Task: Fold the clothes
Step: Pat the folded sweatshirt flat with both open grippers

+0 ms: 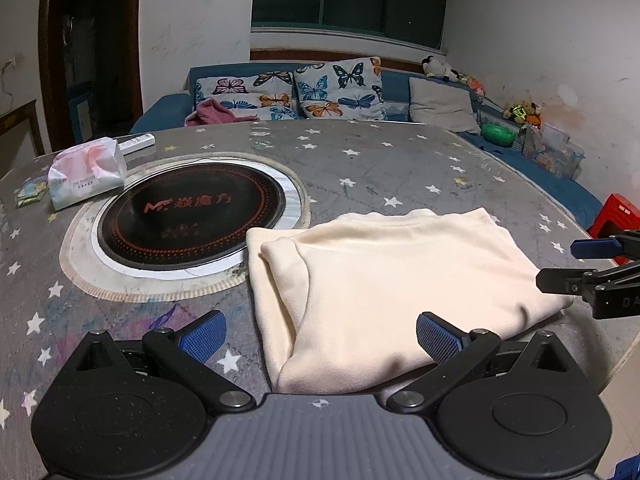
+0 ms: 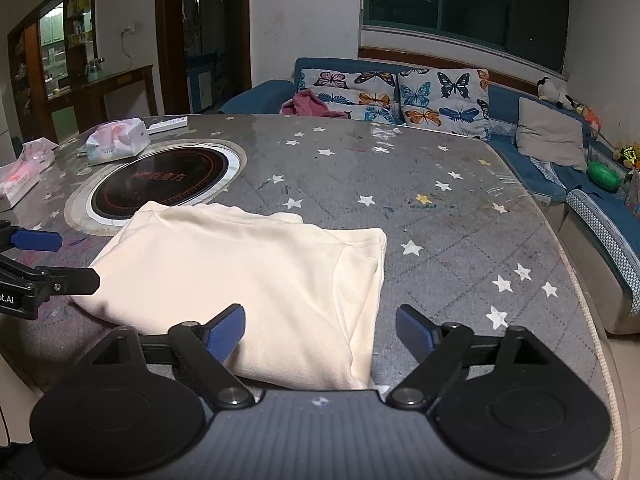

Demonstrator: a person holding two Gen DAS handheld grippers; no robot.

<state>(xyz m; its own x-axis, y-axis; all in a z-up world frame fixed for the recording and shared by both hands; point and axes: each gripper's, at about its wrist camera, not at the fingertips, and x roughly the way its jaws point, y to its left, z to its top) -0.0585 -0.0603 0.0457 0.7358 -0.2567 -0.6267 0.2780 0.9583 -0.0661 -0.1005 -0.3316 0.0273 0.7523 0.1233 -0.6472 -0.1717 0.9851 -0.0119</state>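
The cream garment [image 1: 400,280] was found lying in a compact folded stack near the table's [image 1: 360,160] near edge, its long axis running from near to far. It lay directly ahead of both tools: the left gripper [image 1: 320,338] was held at its near-left corner, the right gripper [image 2: 320,330] at its near-right — neither clearly nearer. Both were seen spread wide, nothing held between the pads. Whether a further fold was due, or the stack was finished, could not be settled. Open tabletop was seen to the far side and right; the induction hob [image 1: 192,212] touched the garment's far-left corner, the tissue pack [image 1: 86,172] well apart beyond it
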